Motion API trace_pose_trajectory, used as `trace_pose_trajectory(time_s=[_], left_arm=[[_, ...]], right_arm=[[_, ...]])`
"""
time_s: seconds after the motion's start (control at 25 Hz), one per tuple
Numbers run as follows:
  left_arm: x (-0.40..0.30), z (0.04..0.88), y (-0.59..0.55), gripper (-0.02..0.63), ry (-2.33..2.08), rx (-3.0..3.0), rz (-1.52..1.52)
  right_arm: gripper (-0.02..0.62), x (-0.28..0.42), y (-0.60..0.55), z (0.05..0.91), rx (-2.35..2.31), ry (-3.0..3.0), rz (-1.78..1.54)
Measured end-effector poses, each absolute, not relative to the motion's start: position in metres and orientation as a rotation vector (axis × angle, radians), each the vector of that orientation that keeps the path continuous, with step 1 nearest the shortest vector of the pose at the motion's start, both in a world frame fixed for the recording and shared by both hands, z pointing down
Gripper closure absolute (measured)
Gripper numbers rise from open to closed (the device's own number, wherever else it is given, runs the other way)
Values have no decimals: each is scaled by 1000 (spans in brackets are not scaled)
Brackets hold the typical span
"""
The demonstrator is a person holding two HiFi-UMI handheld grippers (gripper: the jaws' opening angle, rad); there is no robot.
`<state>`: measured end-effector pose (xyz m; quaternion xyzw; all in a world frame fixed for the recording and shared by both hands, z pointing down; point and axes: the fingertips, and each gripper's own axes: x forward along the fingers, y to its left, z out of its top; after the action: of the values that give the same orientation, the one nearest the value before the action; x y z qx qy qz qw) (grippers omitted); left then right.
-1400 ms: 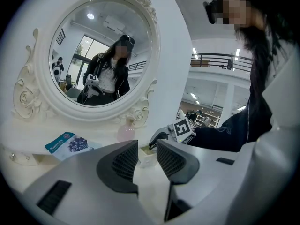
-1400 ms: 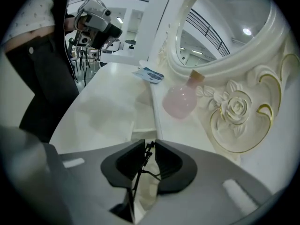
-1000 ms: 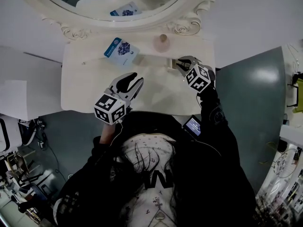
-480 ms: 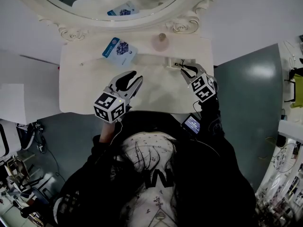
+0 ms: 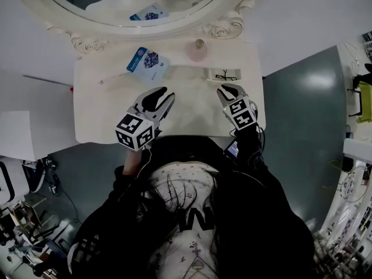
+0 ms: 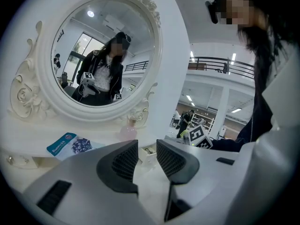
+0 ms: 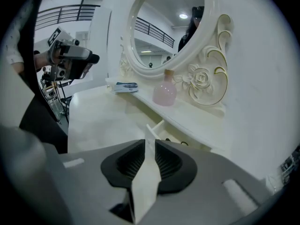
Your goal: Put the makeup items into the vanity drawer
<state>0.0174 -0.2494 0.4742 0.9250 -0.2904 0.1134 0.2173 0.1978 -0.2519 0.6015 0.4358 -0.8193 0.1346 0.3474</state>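
The right gripper (image 5: pixel 228 89) reaches over the vanity (image 5: pixel 110 112) to the small open drawer (image 5: pixel 211 74) at its back right. In the right gripper view its jaws are drawn in to a thin slit, and the upright front panel of the drawer runs straight into that slit, so they look pinched on the panel's edge. A small dark item (image 5: pixel 224 74) lies inside the drawer; what it is cannot be made out. The left gripper (image 5: pixel 161 96) hangs over the middle of the vanity. Its jaws stand a little apart with nothing between them, well short of any item. A blue packet (image 5: pixel 148 61) lies on the raised back ledge under the mirror (image 5: pixel 64 17). A pink bottle (image 5: pixel 199 52) stands to its right, just behind the drawer, and both are outside the drawer.
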Motion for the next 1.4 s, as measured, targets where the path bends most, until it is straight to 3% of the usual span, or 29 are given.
trace_pose_trajectory(time_s=[0.32, 0.44, 0.92, 1.4], left_arm=[[2, 473, -246, 483, -788, 2563, 316], [-3, 472, -242, 483, -770, 2568, 318], [-41, 472, -211, 483, -650, 2606, 328], [-60, 483, -154, 483, -482, 2619, 323]], right_arm=[[523, 178, -246, 603, 1197, -2122, 414], [558, 169, -243, 593, 1240, -2143, 411], [560, 105, -202, 534, 1380, -2243, 363], [561, 51, -118, 538, 1398, -2198, 401]])
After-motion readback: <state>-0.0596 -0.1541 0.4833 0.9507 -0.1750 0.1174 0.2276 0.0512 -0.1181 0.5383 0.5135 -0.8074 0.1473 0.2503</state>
